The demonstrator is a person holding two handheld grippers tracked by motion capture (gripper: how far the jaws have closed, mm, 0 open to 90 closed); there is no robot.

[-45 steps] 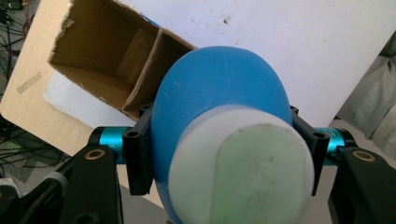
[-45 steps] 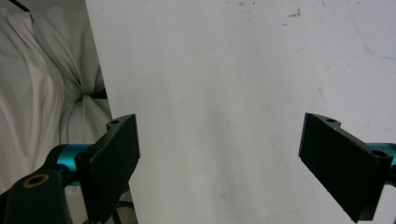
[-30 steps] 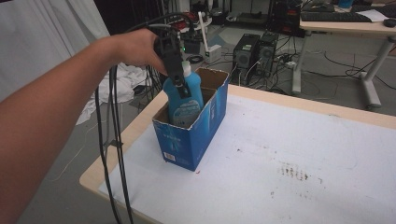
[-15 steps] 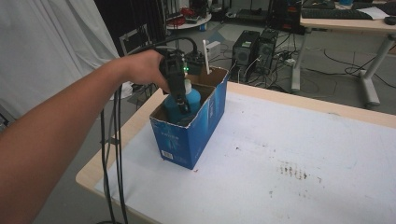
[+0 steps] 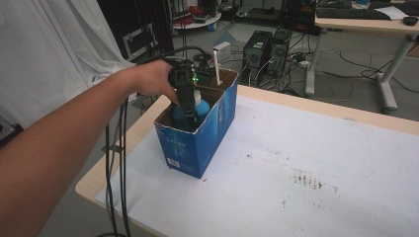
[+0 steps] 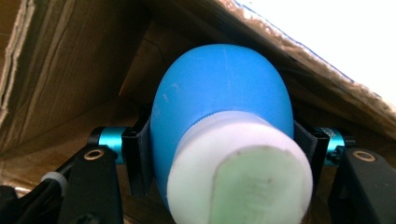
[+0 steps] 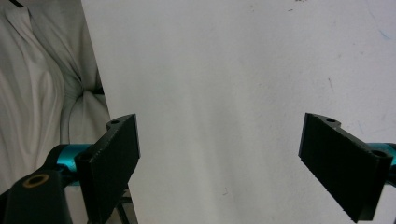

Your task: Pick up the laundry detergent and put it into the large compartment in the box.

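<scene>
Cardboard walls close around the blue bottle (image 6: 219,107) in the left gripper view: brown inner faces rise on the left and far sides, and a torn rim runs along the upper right. That view shows the 2 black jaws pressed against the bottle's 2 flanks, with its white cap (image 6: 240,172) nearest the camera, so the left gripper (image 5: 187,101) is clenched on the bottle. From the high view the same gripper reaches down into the open top of the blue box (image 5: 197,143), the hand (image 5: 150,79) above the box's left rim, and the bottle sits low inside, its cap just beside the jaws. A white stick (image 5: 216,66) stands at the box's far end.

The right gripper (image 7: 219,163), seen in its own view, hangs with jaws spread wide apart over bare white sheet, nothing between them; grey cloth (image 7: 42,84) lies past the sheet's left edge.

The box stands near the table's (image 5: 276,96) left edge, with little margin there. To its right the white sheet (image 5: 316,168) lies open and wide, marked by a few dark specks.
</scene>
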